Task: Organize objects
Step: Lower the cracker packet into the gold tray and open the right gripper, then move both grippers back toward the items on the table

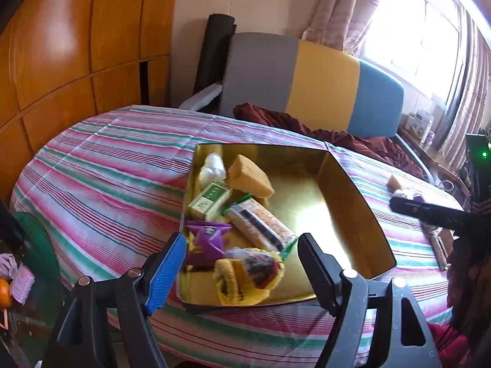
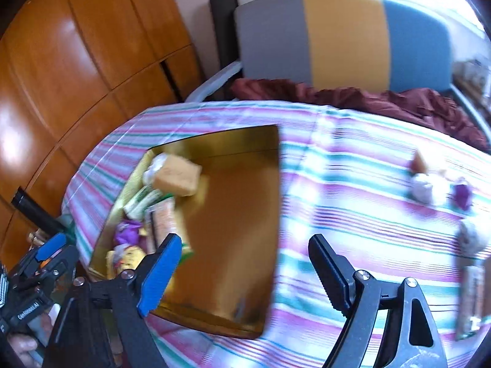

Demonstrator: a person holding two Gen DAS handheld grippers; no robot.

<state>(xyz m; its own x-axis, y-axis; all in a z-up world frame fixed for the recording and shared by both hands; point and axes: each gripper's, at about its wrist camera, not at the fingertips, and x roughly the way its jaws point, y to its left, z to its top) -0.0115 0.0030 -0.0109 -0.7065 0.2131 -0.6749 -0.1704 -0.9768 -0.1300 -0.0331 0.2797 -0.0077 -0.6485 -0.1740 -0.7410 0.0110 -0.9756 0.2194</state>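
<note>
The left gripper (image 1: 242, 263) hangs over the near left corner of the gold tray (image 1: 346, 190), its fingers spread wide with nothing between them. Under it the tray's left half is already packed: a white bundle (image 1: 211, 165), a sponge (image 1: 250, 175), a green box (image 1: 210, 197), an orange packet (image 1: 260, 225), a purple packet (image 1: 207, 239) and a yellow knitted piece (image 1: 245, 271); the right half of the tray is bare. The tray sits on the striped bed (image 1: 101, 165). The right gripper (image 2: 242, 263) is over the tray's right edge and the sheet beside it, fingers likewise parted and empty, and its view is smeared by motion. Loose things are left well to the right on the bed: a small sponge (image 2: 419, 161), a white bundle (image 2: 422, 191), a purple bit (image 2: 462, 194) and another pale bundle (image 2: 472, 236). I judge the step to be a reach for one of these. It would go best with the right gripper slowed before closing, fingers straddling one item squarely, pressing lightly since the bed gives, then carrying it to the tray's bare right half.
</note>
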